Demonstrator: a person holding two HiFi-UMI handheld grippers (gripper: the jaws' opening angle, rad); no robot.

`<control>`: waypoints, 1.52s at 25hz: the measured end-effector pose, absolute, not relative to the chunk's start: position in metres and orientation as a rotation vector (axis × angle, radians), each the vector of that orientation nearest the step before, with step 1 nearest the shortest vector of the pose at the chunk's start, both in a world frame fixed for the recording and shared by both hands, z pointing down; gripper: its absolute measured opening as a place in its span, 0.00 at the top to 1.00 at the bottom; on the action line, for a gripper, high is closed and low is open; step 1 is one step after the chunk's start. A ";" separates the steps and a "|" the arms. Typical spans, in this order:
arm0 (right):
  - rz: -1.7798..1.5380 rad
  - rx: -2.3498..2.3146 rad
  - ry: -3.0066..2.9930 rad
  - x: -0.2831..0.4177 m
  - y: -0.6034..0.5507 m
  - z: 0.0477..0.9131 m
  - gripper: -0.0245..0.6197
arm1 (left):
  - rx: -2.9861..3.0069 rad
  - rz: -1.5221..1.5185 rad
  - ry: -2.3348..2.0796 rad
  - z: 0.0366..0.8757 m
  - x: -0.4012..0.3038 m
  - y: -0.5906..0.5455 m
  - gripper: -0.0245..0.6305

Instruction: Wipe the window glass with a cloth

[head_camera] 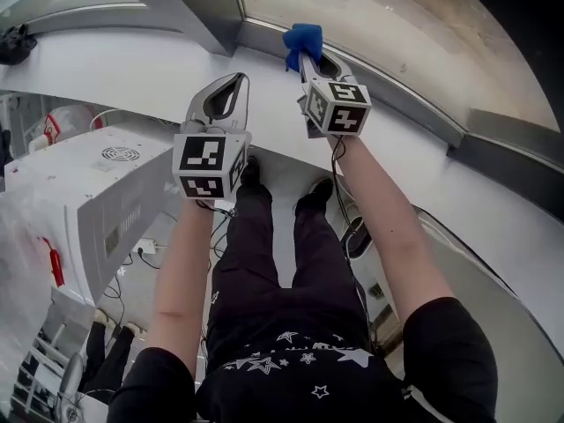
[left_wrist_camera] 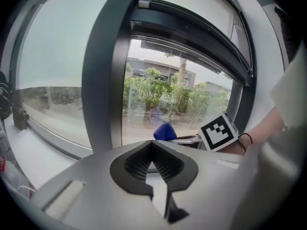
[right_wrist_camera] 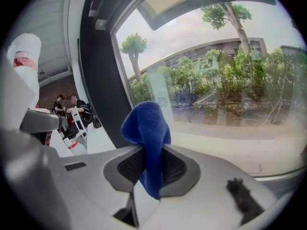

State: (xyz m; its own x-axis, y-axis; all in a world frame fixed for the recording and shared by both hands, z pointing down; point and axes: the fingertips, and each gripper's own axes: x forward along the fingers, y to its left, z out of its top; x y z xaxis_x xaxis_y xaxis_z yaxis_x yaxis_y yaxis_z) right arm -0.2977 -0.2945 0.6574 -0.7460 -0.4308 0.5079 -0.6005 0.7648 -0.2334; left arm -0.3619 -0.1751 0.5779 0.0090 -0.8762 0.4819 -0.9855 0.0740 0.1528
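A blue cloth [right_wrist_camera: 147, 138] is bunched between the jaws of my right gripper [right_wrist_camera: 149, 164], which is shut on it. In the head view the blue cloth [head_camera: 302, 42] sticks out of the right gripper [head_camera: 307, 60] close to the lower edge of the window glass [head_camera: 388, 25]. From the left gripper view the cloth [left_wrist_camera: 165, 131] shows ahead and to the right, in front of the glass [left_wrist_camera: 172, 99]. My left gripper [left_wrist_camera: 152, 159] is shut with nothing between its jaws. It hangs over the white sill [head_camera: 123, 69], left of the right gripper, shown as the left gripper [head_camera: 231, 82].
A dark window post [left_wrist_camera: 103, 80] splits the panes, and a dark frame rail [head_camera: 414, 104] runs along the bottom of the glass. A white machine [head_camera: 79, 201] stands at the left below the sill. People sit on white chairs [right_wrist_camera: 72, 121] far behind.
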 end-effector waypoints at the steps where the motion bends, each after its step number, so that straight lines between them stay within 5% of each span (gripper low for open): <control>1: 0.523 0.772 -2.540 -0.317 -0.289 0.664 0.85 | 1.833 0.315 -1.912 0.583 -0.373 -0.167 0.95; 15: 0.421 0.850 -2.502 -0.418 -0.291 0.715 0.85 | 1.861 0.342 -1.883 0.619 -0.437 -0.147 0.95; 25: 0.400 0.937 -2.437 -0.320 -0.330 0.724 0.85 | 1.926 0.439 -1.758 0.639 -0.381 -0.179 0.95; 38: 0.500 1.212 -2.281 -0.085 -0.378 0.736 0.85 | 2.075 0.511 -1.558 0.637 -0.215 -0.251 0.95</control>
